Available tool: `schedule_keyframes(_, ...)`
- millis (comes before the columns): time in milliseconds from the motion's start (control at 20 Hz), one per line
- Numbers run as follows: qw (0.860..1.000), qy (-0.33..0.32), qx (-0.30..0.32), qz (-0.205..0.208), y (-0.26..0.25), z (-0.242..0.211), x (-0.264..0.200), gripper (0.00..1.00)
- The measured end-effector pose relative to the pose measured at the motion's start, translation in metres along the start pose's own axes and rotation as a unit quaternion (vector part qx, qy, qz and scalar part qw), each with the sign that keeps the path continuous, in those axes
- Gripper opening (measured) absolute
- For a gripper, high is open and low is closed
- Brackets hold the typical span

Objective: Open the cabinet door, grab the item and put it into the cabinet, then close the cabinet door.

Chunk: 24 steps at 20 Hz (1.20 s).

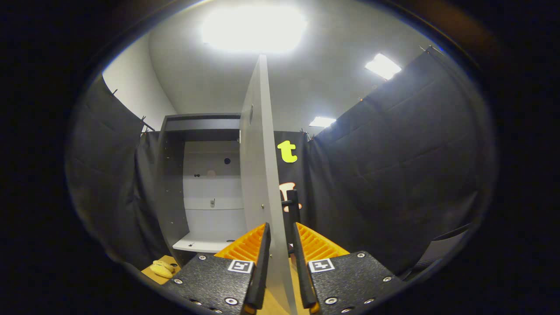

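1. The gripper (280, 245) straddles the edge of the open door (258, 175); its fingers sit narrowly apart, the left one touching the panel, a slight gap showing on the right.
2. A yellow item (162, 268) lies low to the left of the fingers, on a wooden surface, partly cut off.
3. Beyond, the cabinet (201, 183) stands open, its shelf (201, 243) bare; the door hides its right part.

A recording booth, not a home: black cloth walls (393, 175) hang at left and right, panel lights (383, 65) glare in the upper ceiling, a bare grey cabinet (175, 175) stands mid-left.
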State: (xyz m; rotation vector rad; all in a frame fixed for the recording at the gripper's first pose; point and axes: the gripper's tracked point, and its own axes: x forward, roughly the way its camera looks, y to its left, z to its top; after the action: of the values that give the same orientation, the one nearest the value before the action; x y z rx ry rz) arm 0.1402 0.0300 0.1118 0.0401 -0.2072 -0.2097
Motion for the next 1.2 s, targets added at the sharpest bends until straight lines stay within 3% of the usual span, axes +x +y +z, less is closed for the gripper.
schedule_keyframes(150,0.999,0.032,0.003,0.036,0.038,-0.04,-0.008,0.85)
schedule_keyframes(250,0.997,0.047,-0.003,0.053,0.057,-0.064,-0.015,0.93)
schedule_keyframes(550,0.992,0.087,0.032,0.086,0.12,-0.139,-0.028,0.93)
schedule_keyframes(1200,0.966,0.189,-0.005,0.177,0.222,-0.306,-0.077,0.94)
